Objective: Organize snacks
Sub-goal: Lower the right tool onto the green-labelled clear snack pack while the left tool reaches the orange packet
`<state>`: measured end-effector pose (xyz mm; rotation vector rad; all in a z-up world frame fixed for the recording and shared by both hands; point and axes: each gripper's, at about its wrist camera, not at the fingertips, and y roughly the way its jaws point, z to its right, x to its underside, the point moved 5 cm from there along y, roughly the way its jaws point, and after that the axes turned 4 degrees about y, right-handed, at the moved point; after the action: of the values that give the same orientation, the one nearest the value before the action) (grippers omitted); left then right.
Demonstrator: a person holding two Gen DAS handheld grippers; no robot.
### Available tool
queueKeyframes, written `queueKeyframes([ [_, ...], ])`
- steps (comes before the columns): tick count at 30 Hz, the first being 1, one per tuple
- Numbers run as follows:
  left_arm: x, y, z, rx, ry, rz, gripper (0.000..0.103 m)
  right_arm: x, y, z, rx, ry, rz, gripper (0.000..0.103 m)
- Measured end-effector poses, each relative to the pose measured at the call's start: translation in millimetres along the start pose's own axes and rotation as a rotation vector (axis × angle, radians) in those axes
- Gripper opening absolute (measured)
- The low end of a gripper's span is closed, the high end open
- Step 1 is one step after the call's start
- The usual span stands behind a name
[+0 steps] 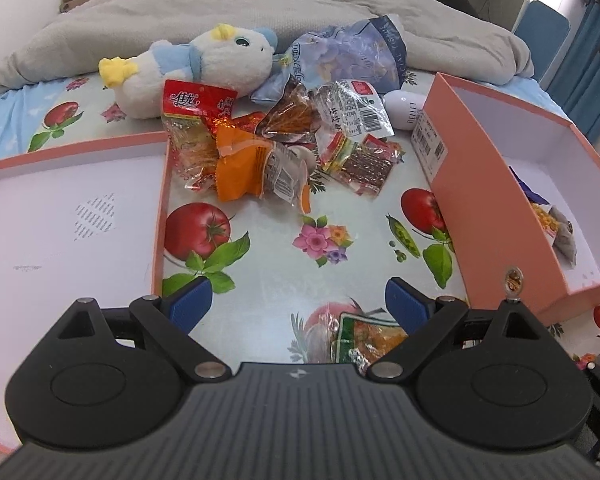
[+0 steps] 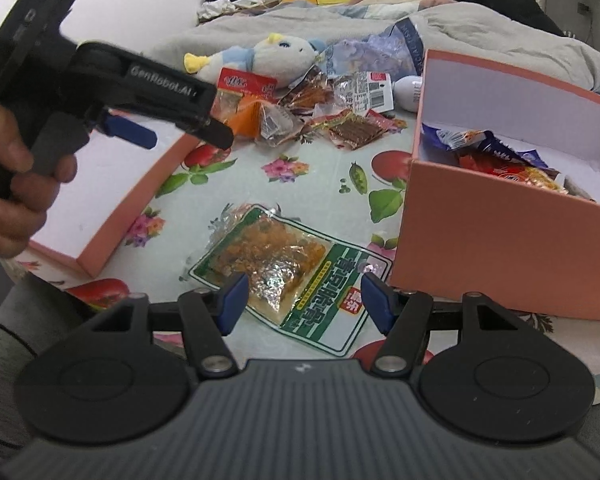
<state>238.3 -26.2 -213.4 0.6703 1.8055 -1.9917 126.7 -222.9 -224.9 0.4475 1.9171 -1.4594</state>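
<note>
Right gripper open over green snack packet, left gripper open, snack pile at 12 o'clock, pink box at 2 o'clock

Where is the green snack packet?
The green snack packet lies flat on the tablecloth between the open right gripper's fingers, just left of the pink box.

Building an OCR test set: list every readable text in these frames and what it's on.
"GenRobot.AI": side of the left hand-held gripper.
"FACIAL TISSUE": blue tissue pack.
"佳龙": red snack packet.
"青豆脆骨": green-bordered snack packet in front of the right hand-held gripper.
"BULLET": appears to read so, on the white egg-shaped object.
Barcode labels on the pink box and clear packet: too small to read.
</note>
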Motion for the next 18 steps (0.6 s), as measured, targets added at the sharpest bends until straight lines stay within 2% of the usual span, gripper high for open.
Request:
queueKeyframes([
  [1,-1.3,2.6,-0.8,-0.004,0.006,-0.002,0.096,0.4,3.4,-0.2,-0.003,-0.003,-0.007,0.068],
  [2,-2.6,6.2,-1.9,-0.01,0.012,-0.006,0.096,0.8,6.3,-0.1,-0.007,0.0,-0.012,0.082],
  [4,-5.0,12.1,-4.3,-0.014,0.016,-0.011,0.096,1.4,10.9,0.4,-0.016,0.003,-0.016,0.092],
  [18,-16.0,39.3,-18.3,-0.002,0.013,-0.004,0.093,9.2,58.4,2.4,-0.025,-0.013,-0.134,0.093],
])
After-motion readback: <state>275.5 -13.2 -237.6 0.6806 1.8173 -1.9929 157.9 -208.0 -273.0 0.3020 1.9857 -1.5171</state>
